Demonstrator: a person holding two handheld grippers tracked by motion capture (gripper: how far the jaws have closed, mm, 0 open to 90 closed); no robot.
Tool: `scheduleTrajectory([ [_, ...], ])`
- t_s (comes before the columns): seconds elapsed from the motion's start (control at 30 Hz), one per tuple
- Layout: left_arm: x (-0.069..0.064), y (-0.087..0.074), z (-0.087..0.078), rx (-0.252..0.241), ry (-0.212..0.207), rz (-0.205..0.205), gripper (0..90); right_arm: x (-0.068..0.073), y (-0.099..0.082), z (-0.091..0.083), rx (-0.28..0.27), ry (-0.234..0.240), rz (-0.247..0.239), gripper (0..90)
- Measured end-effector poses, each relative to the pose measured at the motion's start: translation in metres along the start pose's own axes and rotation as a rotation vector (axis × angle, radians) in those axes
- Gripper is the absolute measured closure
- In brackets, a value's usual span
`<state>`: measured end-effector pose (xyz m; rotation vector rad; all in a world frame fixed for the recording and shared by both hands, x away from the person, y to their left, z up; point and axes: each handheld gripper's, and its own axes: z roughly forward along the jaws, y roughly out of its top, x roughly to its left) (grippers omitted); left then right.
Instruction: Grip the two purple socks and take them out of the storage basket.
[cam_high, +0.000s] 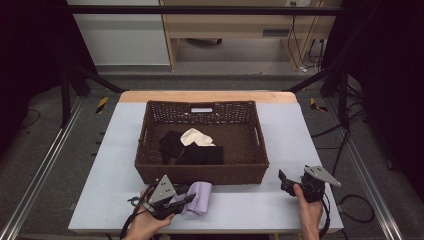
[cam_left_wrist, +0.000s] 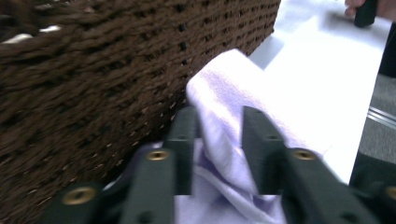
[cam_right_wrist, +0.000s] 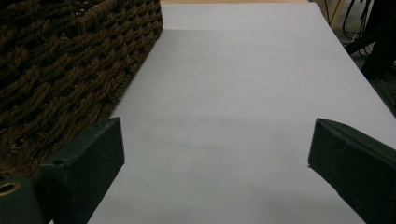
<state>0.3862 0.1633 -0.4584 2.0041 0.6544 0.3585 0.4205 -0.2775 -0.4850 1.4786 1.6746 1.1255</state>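
Count: one woven brown basket (cam_high: 150, 170), centre of the high view, on the pale table (cam_high: 280, 205). Inside it: two black cloths (cam_high: 200, 154) and one cream cloth (cam_high: 196, 136). Outside it: one lilac cloth (cam_high: 201, 196). Two grippers, one per hand.

Lilac cloth: soft, pale purple, crumpled into loose folds. It lies on the table at lower centre-left of the high view, touching the basket's near wall. In the left gripper view it fills the lower middle of the frame, rising in a rounded fold against the weave.

Left gripper (cam_high: 175, 202): lower left of the high view, held low over the table, pointing toward the right of the frame at the cloth. Its jaws stand partly apart with a ridge of lilac cloth between them; whether the pads (cam_left_wrist: 184, 140) press on the cloth I cannot tell.

Right gripper (cam_high: 284, 181): lower right of the high view, pointing left toward the basket's corner, hand (cam_high: 310, 212) gripping from below. Jaws spread wide, released, bare table between them in the right gripper view.
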Motion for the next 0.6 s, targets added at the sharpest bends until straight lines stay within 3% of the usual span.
scheduleTrajectory([
  [0.1,0.002,-0.001,-0.008,-0.032,0.039,0.000,47.0,0.001,0.000,0.000,-0.007,-0.003,-0.003,4.1],
  [0.23,0.008,-0.007,-0.016,-0.052,0.084,-0.023,36.5,0.000,0.000,-0.001,-0.011,-0.001,0.002,4.0],
  [0.6,0.030,-0.035,-0.034,0.010,0.166,-0.078,33.0,0.000,0.000,-0.001,-0.012,-0.003,0.005,3.9],
])
